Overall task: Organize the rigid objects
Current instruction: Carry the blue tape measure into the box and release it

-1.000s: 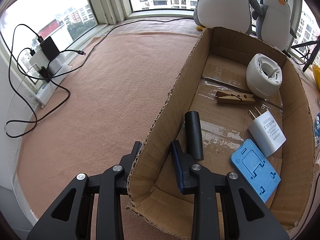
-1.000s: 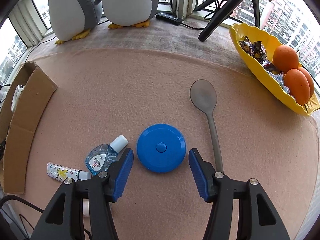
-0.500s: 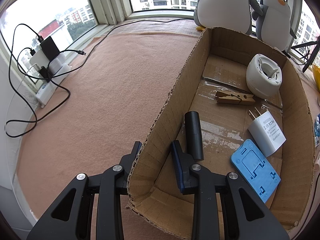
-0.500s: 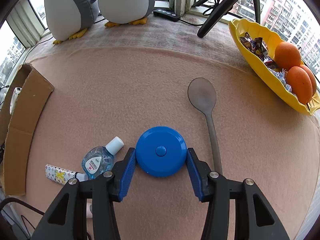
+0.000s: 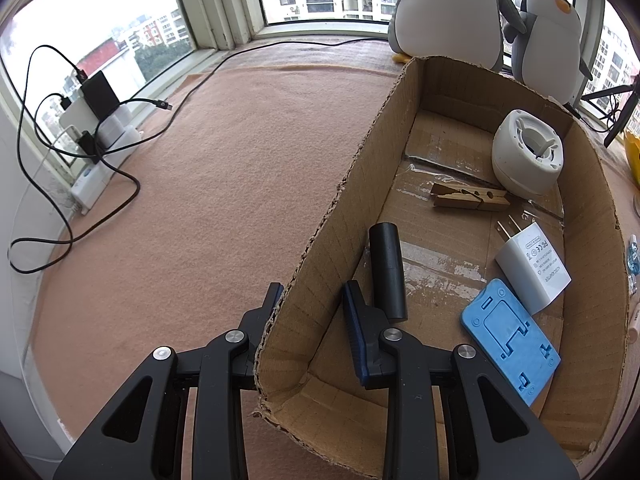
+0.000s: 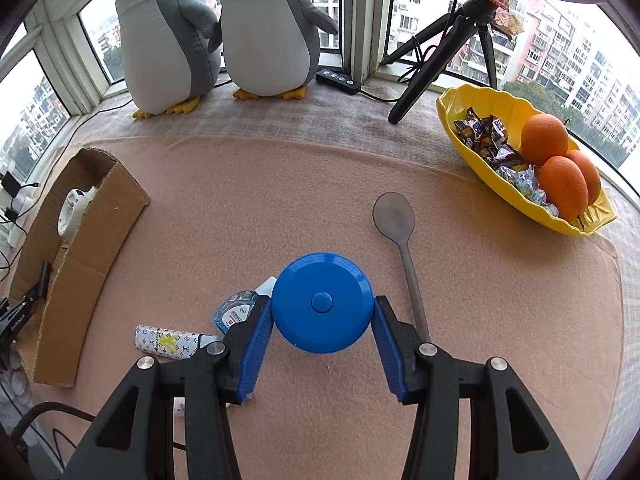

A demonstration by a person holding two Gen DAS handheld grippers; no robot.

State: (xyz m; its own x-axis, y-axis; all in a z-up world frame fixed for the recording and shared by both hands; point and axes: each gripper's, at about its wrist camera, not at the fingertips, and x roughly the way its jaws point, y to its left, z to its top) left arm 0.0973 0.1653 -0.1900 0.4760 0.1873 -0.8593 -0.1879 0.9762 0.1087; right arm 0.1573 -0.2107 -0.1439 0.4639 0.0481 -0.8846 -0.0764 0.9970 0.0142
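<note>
My right gripper (image 6: pixel 322 314) is shut on a round blue disc (image 6: pixel 322 302) and holds it above the pink mat; the disc hides part of a small sanitizer bottle (image 6: pixel 236 312). A grey spoon (image 6: pixel 400 248) lies to its right. My left gripper (image 5: pixel 312 308) straddles the near left wall of a cardboard box (image 5: pixel 340 232), one finger outside and one inside, jaws apart with only the wall between them. In the box lie a black cylinder (image 5: pixel 386 272), a blue plastic stand (image 5: pixel 510 330), a white charger (image 5: pixel 534 266), a wooden clothespin (image 5: pixel 470 200) and a white round device (image 5: pixel 526 152).
A patterned tube (image 6: pixel 168 340) lies by the bottle. The box (image 6: pixel 92 248) shows at the left of the right wrist view. A yellow bowl (image 6: pixel 500 184) with oranges and sweets, a tripod (image 6: pixel 440 52) and two plush penguins (image 6: pixel 260 32) stand behind. Cables and a power strip (image 5: pixel 92 148) lie left.
My right gripper closed on the blue disc and lifted it off the mat, with the view tilting up. The left gripper and the box have not moved.
</note>
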